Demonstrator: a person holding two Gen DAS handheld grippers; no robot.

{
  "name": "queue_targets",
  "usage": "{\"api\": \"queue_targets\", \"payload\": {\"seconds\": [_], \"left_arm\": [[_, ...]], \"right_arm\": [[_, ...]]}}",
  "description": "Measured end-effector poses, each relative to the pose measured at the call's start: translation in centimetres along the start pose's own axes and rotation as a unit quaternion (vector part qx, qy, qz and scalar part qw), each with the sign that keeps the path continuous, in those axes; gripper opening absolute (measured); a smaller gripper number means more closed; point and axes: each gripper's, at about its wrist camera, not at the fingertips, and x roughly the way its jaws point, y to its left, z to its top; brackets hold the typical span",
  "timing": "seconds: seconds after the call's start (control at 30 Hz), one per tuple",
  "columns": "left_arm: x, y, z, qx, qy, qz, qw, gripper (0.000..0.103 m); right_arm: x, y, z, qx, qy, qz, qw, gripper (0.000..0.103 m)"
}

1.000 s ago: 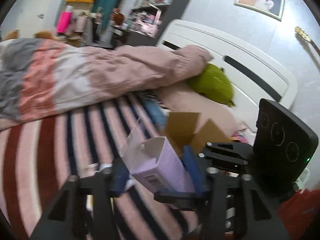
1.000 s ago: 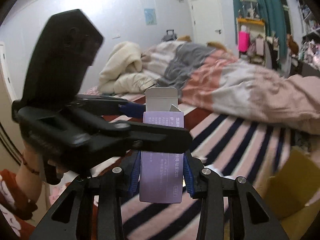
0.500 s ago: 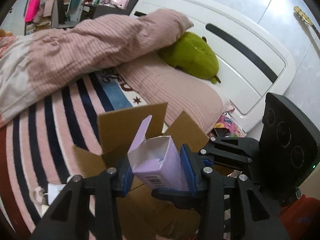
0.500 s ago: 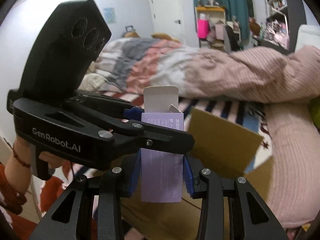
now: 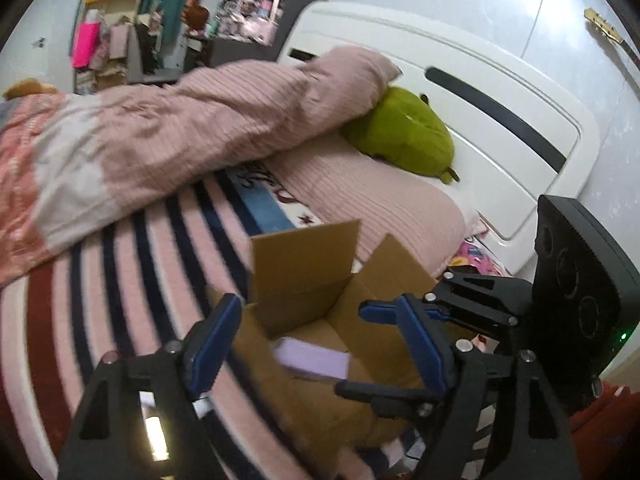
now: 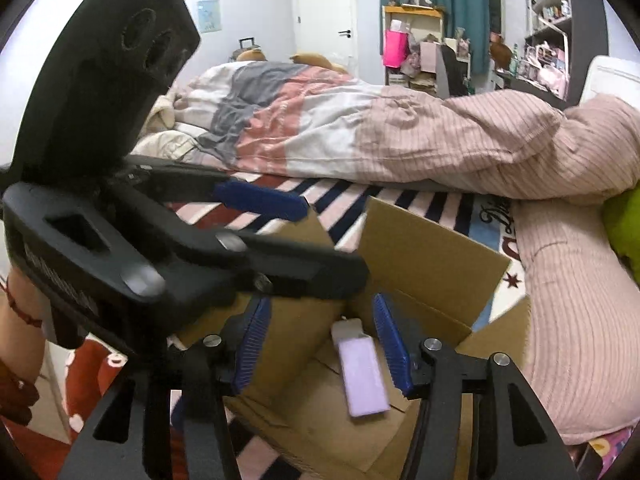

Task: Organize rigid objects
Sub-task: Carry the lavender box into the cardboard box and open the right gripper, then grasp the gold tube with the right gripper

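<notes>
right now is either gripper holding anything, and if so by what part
Nothing is held. The left gripper and the right gripper are both open, and the purple box lies loose inside the cardboard box.

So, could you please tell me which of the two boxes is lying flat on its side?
The small purple box lies flat inside the big cardboard box, which stands upright with its flaps open. Both grippers are open above it.
</notes>
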Motion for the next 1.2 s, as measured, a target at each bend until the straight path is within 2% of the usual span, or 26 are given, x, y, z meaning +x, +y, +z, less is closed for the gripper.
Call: {"api": "queue_targets", "payload": {"seconds": [0.13,0.3,0.43,0.53,0.63,0.77,0.87,1.03,1.13,1.2], "left_arm": [[-4.1,2.8,-1.7,-0.011,-0.024,0.057,0.998,0.078],[-8.8,7.6,-5.3,-0.043,-0.039,0.135,0.9891,0.078],[-11.0,11.3,-9.0,-0.07,-0.041,0.194,0.9776,0.078],[-11.3,13.7,-11.6,-0.098,-0.039,0.206,0.9728,0.078],[-10.8,15.3,-13.8,-0.117,-0.032,0.215,0.969,0.078],[-9.4,16.5,-15.6,-0.133,-0.022,0.217,0.9668,0.078],[-9.0,16.9,-16.2,-0.139,-0.022,0.222,0.9649,0.078],[-8.3,17.1,-16.3,-0.136,-0.02,0.223,0.9651,0.078],[-8.1,17.3,-16.1,-0.134,-0.02,0.221,0.9658,0.078],[-8.1,17.1,-16.1,-0.132,-0.02,0.22,0.9664,0.078]], "right_arm": [[0.7,2.9,1.4,-0.022,-0.009,0.023,0.999,0.049],[3.1,8.1,2.9,-0.053,-0.016,0.094,0.994,0.049],[7.4,12.4,3.2,-0.076,0.022,0.156,0.985,0.049],[11.3,13.9,2.3,-0.069,0.064,0.174,0.98,0.049],[14.9,14.5,0.6,-0.059,0.102,0.165,0.979,0.049],[19.2,13.3,-1.8,-0.004,0.144,0.117,0.983,0.049],[21.0,12.3,-2.6,0.047,0.145,0.086,0.985,0.049],[22.7,10.9,-3.7,0.121,0.138,0.078,0.98,0.049],[22.6,11.1,-4.0,0.13,0.132,0.064,0.981,0.049],[22.1,11.5,-4.2,0.109,0.132,0.053,0.984,0.044]]}}
